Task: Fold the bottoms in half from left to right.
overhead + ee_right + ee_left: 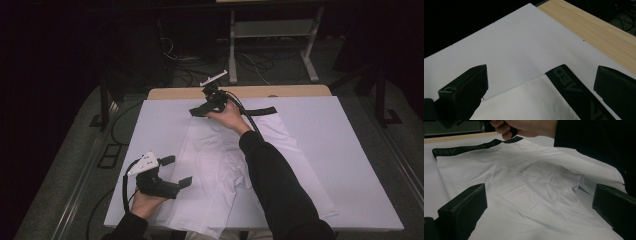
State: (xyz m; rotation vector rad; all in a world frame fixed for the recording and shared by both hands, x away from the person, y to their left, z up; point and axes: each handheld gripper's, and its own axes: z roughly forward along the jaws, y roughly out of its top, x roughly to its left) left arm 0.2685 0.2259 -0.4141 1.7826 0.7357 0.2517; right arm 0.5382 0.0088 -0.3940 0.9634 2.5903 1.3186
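Note:
White shorts (pixel 220 155) with a black lettered waistband (pixel 261 111) lie flat on the white-covered table. My right gripper (pixel 196 111) is at the far side, open, by the waistband's left end. In the right gripper view the waistband corner (pixel 570 87) lies between the two spread jaws of that gripper (pixel 541 72), untouched. My left gripper (pixel 177 171) hovers open at the near left, beside the shorts' left leg. In the left gripper view the wrinkled white cloth (pixel 534 195) spreads beyond the open left gripper (pixel 540 192), and a hand (pixel 524 127) sits at the waistband (pixel 469 148).
A white sheet (pixel 350 150) covers most of the table, leaving a wooden strip (pixel 250 91) bare along the far edge. Beyond the table stand a metal frame (pixel 272 30) and loose cables (pixel 250 62) on the dark floor. A black sleeve (pixel 280 190) crosses the shorts.

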